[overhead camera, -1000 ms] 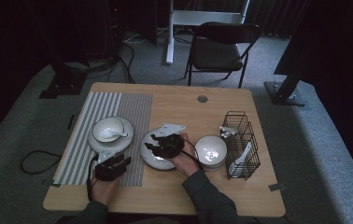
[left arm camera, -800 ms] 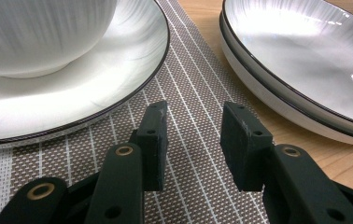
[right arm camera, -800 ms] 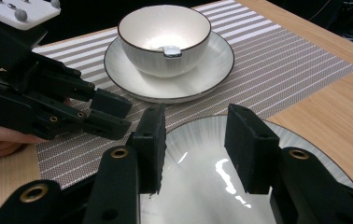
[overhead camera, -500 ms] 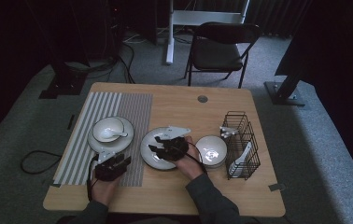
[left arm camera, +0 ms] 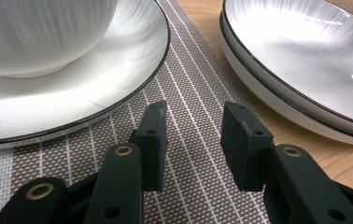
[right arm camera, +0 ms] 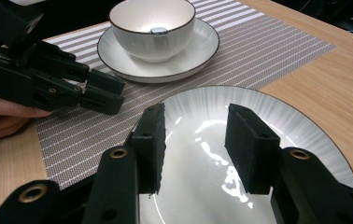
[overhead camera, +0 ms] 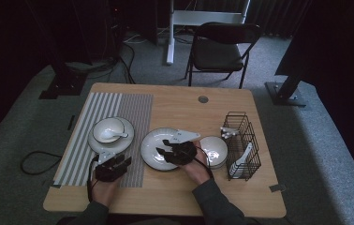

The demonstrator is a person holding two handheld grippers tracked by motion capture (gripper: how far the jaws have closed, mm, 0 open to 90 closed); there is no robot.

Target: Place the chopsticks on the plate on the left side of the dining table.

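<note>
1. While the hands were busy up front, the wooden worktop (overhead camera: 175, 101) still had loads of bare room at the back and along the near edge, so there was plenty of space to move things.
2. On its left side lay a striped placemat (overhead camera: 133, 108), mostly uncovered toward the far end.
3. At the right edge stood a black wire rack (overhead camera: 243, 145) holding what looked like white spoons; it's the one tall thing to steer clear of.
4. The big plate (right arm camera: 277, 121) sat mid-worktop, just off the mat's right edge, not lifted yet. I'd guess it was next to be moved, so that job looked barely started.
5. A smaller plate (overhead camera: 96, 140) on the mat already carried a bowl (right arm camera: 152, 23) with a spoon in it, so that place setting looked done.
6. Another bowl (overhead camera: 215, 149) waited between the big plate and the rack, close to both.
7. The right gripper (right arm camera: 195, 135) hovered over the big plate, jaws spread, nothing pinched.
8. The left gripper (left arm camera: 195, 140) rested low over the mat, in the gap between the two plates, jaws also spread and empty.
</note>
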